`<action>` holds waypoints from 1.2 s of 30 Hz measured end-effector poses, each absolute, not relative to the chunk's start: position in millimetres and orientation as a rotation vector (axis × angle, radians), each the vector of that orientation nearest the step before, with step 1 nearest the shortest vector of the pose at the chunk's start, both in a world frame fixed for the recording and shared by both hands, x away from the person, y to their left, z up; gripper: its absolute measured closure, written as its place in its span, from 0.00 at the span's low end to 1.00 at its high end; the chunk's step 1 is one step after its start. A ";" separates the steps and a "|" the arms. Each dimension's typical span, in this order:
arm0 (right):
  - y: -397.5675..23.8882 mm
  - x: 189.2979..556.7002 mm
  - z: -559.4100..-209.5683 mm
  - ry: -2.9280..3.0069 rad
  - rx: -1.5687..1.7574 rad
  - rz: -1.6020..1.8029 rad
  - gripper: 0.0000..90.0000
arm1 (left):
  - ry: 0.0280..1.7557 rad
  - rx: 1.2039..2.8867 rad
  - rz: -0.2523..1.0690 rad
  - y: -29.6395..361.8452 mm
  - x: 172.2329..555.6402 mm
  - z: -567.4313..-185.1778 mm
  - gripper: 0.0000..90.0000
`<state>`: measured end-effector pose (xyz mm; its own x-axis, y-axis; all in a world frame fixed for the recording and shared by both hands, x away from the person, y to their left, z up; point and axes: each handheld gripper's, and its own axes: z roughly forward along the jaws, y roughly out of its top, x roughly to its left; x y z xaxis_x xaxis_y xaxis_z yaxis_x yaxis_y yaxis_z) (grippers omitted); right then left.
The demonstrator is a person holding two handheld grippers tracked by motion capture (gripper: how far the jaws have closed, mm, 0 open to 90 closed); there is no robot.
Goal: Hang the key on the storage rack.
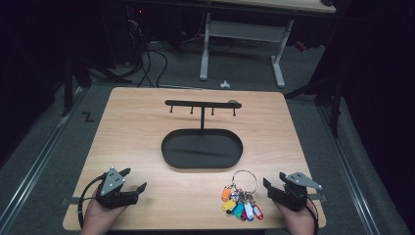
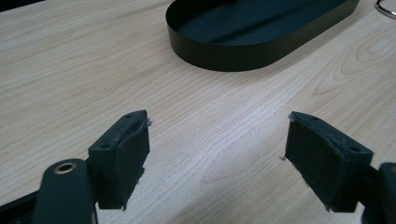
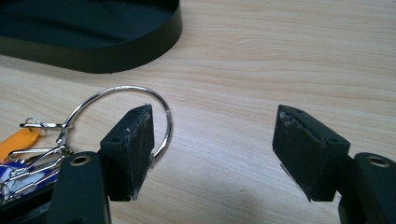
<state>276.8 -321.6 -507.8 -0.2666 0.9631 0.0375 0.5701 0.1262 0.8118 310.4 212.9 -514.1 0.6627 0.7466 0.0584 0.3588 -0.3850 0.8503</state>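
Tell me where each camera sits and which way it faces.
High view: above the near table edge, looking forward and down; both hands, left gripper, right gripper.
Left gripper view: on that gripper, facing the black tray; open jaws.
Right gripper view: on that gripper, facing bare wood beside the key ring; open jaws.
Shared: the tray and ring show in all three.

The table (image 1: 147, 122) was pale wood-grain, smooth and matt. The oval tray (image 1: 169, 152) looked like matt black metal. The key ring (image 3: 140, 93) gleamed, polished metal, its tags (image 1: 240, 208) glossy coloured plastic. The fingers (image 2: 126, 154) wore matt black, scuffed pads.
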 end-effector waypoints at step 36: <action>-263.2 331.7 -478.1 2.522 1.433 0.436 0.54 | 0.834 2.030 0.514 210.9 303.6 -516.6 0.27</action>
<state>331.7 -263.2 -478.1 -0.5065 0.8615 -0.0343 0.8001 0.4845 0.3536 303.6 210.9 -516.6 0.6916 0.7206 0.0482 0.3666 -0.4077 0.8363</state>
